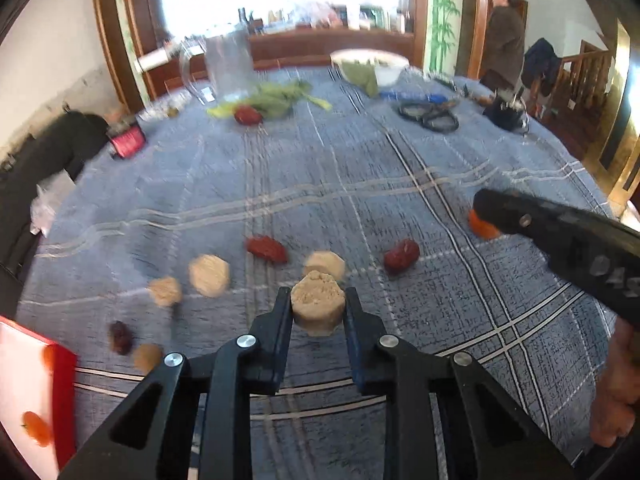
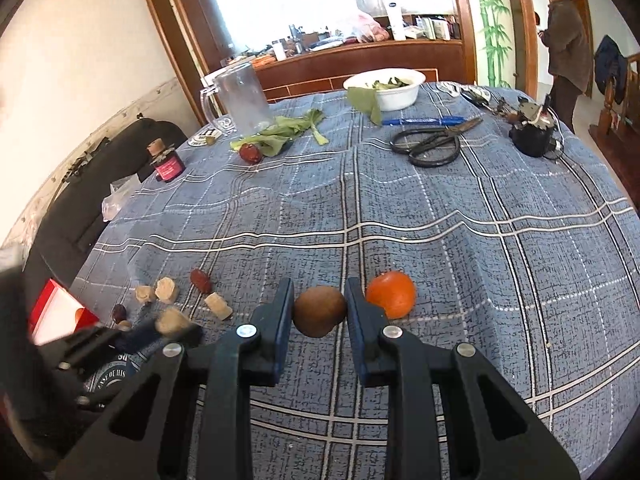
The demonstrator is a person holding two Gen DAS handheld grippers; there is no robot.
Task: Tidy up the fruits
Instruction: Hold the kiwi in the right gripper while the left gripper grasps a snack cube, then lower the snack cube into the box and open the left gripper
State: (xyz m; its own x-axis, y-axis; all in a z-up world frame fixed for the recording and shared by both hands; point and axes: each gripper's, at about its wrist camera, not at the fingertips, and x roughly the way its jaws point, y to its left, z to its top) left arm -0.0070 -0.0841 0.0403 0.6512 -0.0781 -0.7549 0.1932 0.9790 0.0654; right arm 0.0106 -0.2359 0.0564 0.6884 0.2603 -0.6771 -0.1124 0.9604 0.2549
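Left wrist view: left gripper [image 1: 318, 312] squeezed tan block [image 1: 318, 307], above blue cloth [image 1: 320, 168].

Right wrist view: right gripper [image 2: 319, 310] squeezed brown fruit [image 2: 319, 310], beside orange [image 2: 391, 294].

Best carried slow, squeeze kept, then dropped in red box [image 2: 60, 312].

Your left gripper [image 1: 318, 312] is matte black plastic, its linkage arms pinned with round silver screws, triangular cut-outs at five and seven o'clock. Your right gripper [image 2: 319, 312] matches it, with blue pads [image 2: 285, 320] lining both fingers.
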